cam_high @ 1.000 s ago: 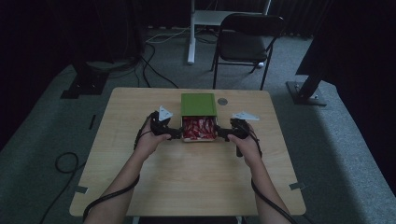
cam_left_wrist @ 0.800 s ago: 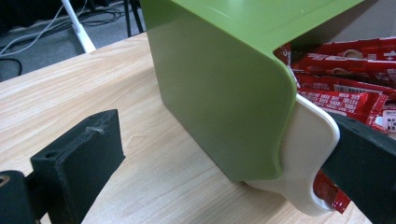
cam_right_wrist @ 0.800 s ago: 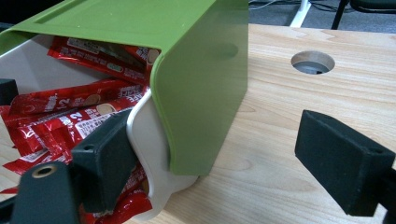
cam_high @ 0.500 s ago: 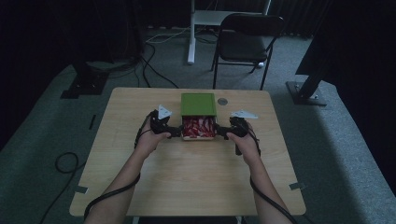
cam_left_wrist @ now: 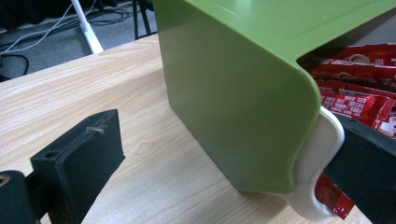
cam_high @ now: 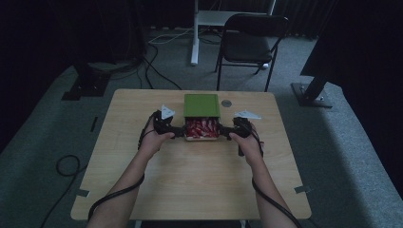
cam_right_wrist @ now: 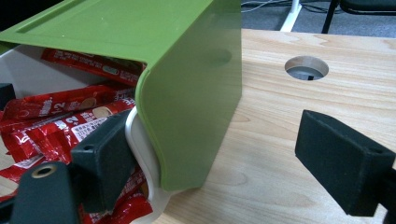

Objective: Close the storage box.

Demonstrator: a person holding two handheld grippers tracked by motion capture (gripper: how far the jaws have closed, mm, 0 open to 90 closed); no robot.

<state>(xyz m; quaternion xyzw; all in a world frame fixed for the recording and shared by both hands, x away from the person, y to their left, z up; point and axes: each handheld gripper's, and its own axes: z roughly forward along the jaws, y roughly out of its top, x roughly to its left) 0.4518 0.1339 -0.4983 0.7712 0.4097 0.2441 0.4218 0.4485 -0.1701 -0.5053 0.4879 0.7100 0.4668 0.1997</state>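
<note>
A green box shell (cam_high: pixel 201 104) lies on the wooden table (cam_high: pixel 199 180), with its white drawer (cam_high: pixel 202 139) slid out toward me. Red snack packets (cam_high: pixel 202 128) fill the drawer. My left gripper (cam_high: pixel 179 132) is at the drawer's left side and stands open. In the left gripper view (cam_left_wrist: pixel 224 140) its jaws straddle the shell's corner (cam_left_wrist: pixel 233 93), one jaw against the white drawer rim (cam_left_wrist: pixel 322 186). My right gripper (cam_high: pixel 223 132) is open at the drawer's right side. In the right gripper view (cam_right_wrist: pixel 219 140) one jaw rests among the packets (cam_right_wrist: pixel 60 116) by the rim (cam_right_wrist: pixel 140 140). The other jaw is out over the table.
A round cable hole (cam_high: pixel 226 103) sits in the table just right of the shell. Beyond the far edge stand a black folding chair (cam_high: pixel 249 42) and a white stand leg (cam_high: pixel 194 33). Cables (cam_high: pixel 66 166) lie on the grey carpet at the left.
</note>
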